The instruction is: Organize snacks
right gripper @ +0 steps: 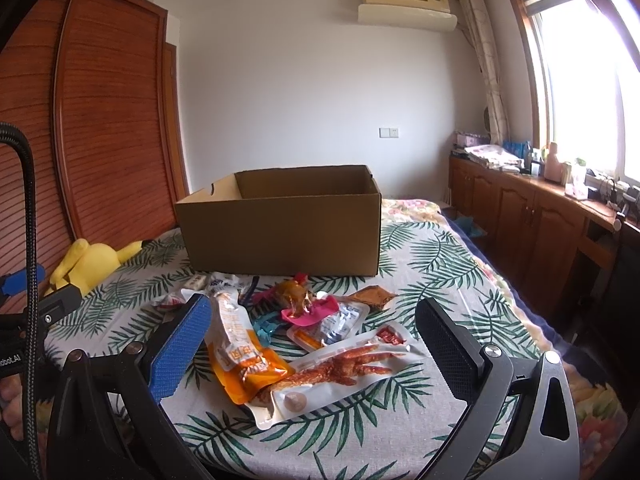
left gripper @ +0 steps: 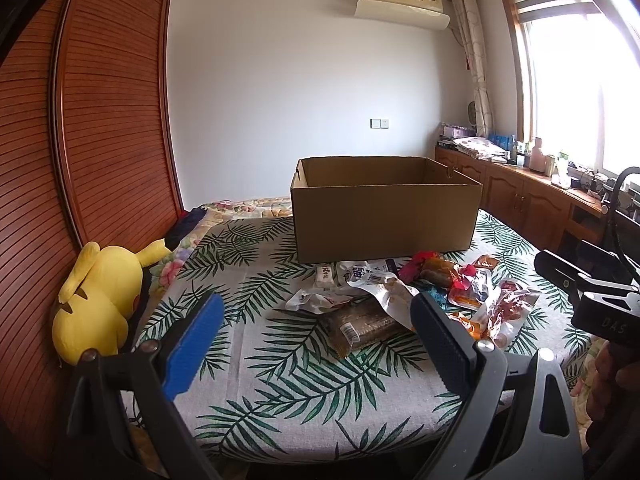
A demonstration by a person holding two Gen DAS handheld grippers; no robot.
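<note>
Both grippers (left gripper: 316, 332) (right gripper: 314, 346) gape wide and empty, so we risk pinching two overlapping snack packets (right gripper: 344, 364) together.

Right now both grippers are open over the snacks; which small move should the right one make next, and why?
Probably lower the right gripper onto the chicken-foot packet and close. It is open and holds nothing, and that packet lies nearest, between its fingers, on top of the pile. The cardboard box behind stands open, ready to receive it. The left gripper is also open and holds nothing.
</note>
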